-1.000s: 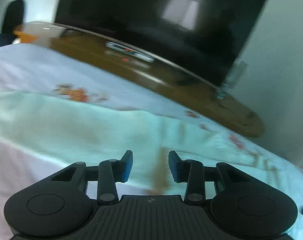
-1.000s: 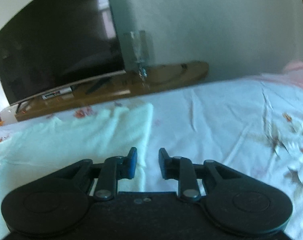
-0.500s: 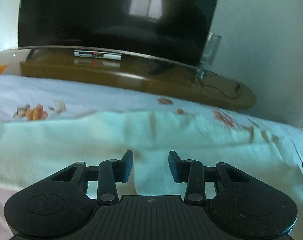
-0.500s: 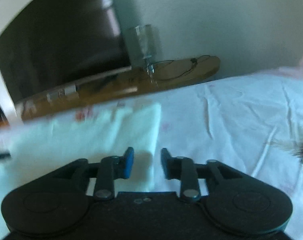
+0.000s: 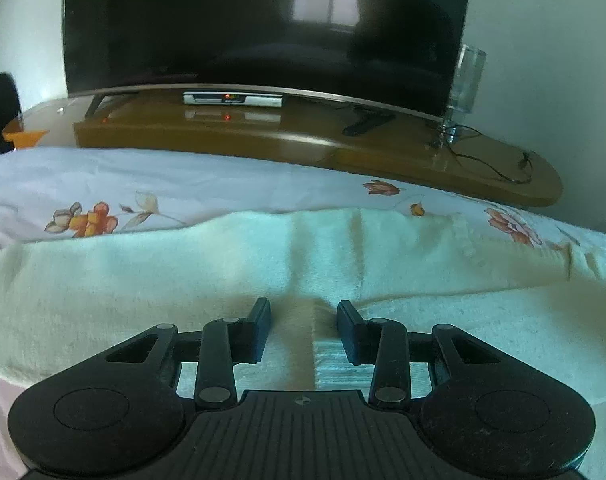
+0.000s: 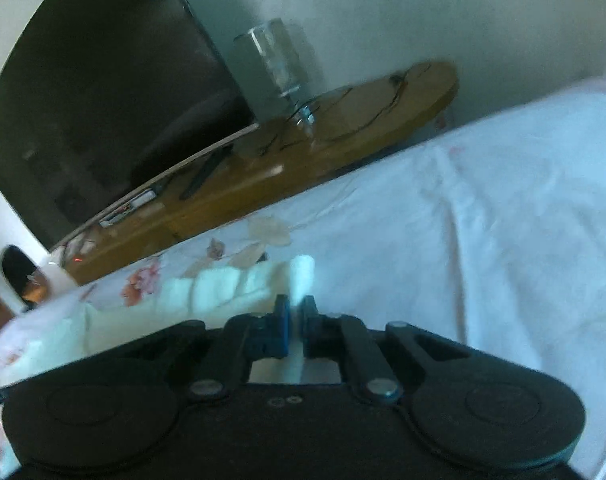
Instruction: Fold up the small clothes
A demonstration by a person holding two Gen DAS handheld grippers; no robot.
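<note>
A pale mint-green garment (image 5: 183, 280) lies spread across the floral bed sheet (image 5: 183, 184). My left gripper (image 5: 303, 322) is open and hovers just above the garment's near part, with a fold edge between its fingers. My right gripper (image 6: 296, 308) is shut on the garment's right corner (image 6: 303, 276), which sticks up between the fingers. The rest of the garment (image 6: 143, 312) trails off to the left in the right wrist view.
A wooden TV bench (image 5: 303, 136) stands beyond the bed with a large dark TV (image 5: 263, 24), a set-top box (image 5: 233, 99) and a clear glass (image 5: 465, 80). White sheet (image 6: 503, 208) stretches to the right of the garment.
My right gripper has closed on the garment's right corner and tilted. My left gripper has swung to face the TV squarely and stays open over the garment.
</note>
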